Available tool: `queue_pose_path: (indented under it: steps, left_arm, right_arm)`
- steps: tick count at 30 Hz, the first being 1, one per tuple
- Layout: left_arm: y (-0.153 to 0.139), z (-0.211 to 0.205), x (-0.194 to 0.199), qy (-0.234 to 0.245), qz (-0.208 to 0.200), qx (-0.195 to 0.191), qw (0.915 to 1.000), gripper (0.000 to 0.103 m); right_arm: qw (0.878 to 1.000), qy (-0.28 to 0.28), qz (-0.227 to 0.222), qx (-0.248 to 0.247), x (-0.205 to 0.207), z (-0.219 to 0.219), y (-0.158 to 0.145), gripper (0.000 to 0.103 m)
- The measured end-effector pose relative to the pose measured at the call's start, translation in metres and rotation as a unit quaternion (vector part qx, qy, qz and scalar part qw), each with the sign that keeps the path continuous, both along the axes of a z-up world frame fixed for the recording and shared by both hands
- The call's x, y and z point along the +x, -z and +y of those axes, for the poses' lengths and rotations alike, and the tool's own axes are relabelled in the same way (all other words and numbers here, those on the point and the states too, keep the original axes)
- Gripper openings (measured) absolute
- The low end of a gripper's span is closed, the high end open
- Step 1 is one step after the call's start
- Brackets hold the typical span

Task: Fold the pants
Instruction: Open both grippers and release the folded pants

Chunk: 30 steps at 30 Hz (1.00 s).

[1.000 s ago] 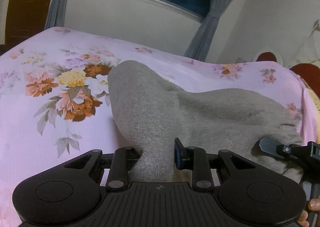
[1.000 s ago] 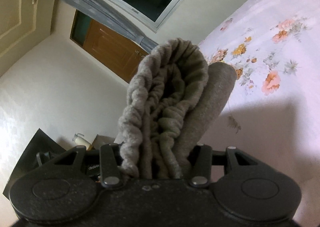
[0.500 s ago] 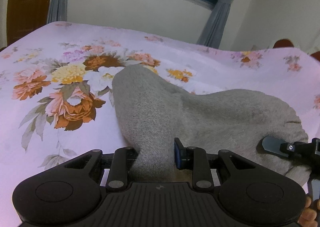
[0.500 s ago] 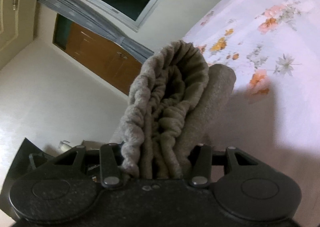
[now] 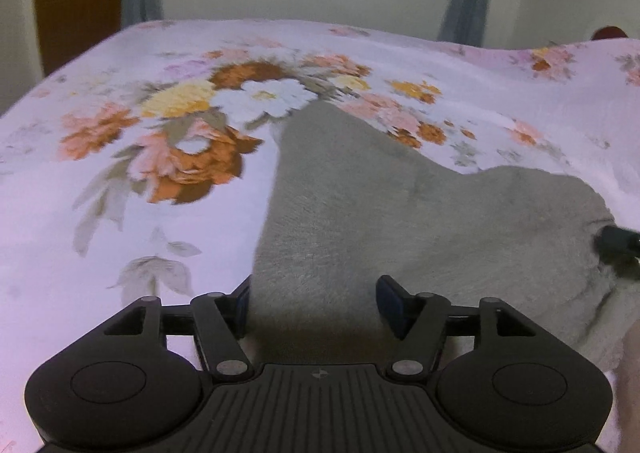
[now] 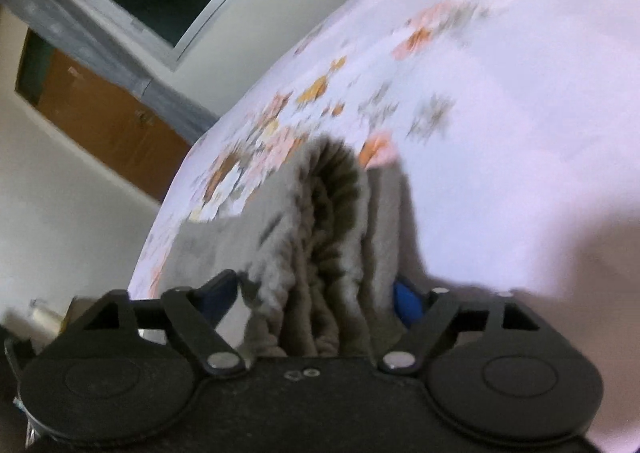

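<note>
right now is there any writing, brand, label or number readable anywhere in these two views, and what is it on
None: no word, brand or number can be read in either view.
Small round target mark on the left gripper body: a symbol, not text.
Two tiny ring marks on the right gripper body: no letters.
Grey pants and floral bedsheet: no tag or print with writing showing.

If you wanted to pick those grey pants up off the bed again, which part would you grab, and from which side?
Probably the bunched elastic waistband of the grey pants. Its ridged layers stand thick between the opening jaws of the right gripper, so they pinch easily. Come in low from the near edge of the floral bedsheet, where the left gripper is also opening over flatter cloth.
</note>
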State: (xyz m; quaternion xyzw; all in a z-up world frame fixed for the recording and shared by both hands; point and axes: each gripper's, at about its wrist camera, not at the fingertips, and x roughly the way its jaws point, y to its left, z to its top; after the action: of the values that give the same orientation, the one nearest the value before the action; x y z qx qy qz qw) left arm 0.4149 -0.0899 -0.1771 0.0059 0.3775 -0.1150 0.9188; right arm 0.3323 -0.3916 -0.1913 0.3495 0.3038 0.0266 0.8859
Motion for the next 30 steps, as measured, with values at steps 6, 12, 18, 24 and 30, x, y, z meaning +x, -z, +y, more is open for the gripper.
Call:
queue_pose_path:
  steps: [6,12,18,24,30]
  left_arm:
    - [-0.023,0.003,-0.026,0.001,-0.026,0.005,0.9996,0.063]
    - [-0.036,-0.008,-0.049,0.018,-0.036,-0.002,0.9992,0.063]
    - [-0.010,-0.025,-0.061,0.038,-0.010,0.033,0.9987,0.063]
    - [-0.002,-0.029,-0.060,0.042,-0.007,0.040,0.9983,0.065]
    - [-0.010,-0.032,-0.064,0.036,0.005,0.043,0.9984,0.065]
  right_arm:
    - [0.987,-0.018,-0.040,-0.158,-0.017,0.036,-0.055,0.079]
    - [0.963,-0.054,-0.056,-0.257,-0.030,0.083,-0.074,0.065]
    - [0.950,-0.078,-0.007,-0.302,-0.029,0.103,-0.039,0.053]
    - [0.956,-0.076,0.021,-0.283,-0.017,0.094,-0.020,0.052]
    - [0.961,-0.061,0.008,-0.269,-0.026,0.098,-0.033,0.052]
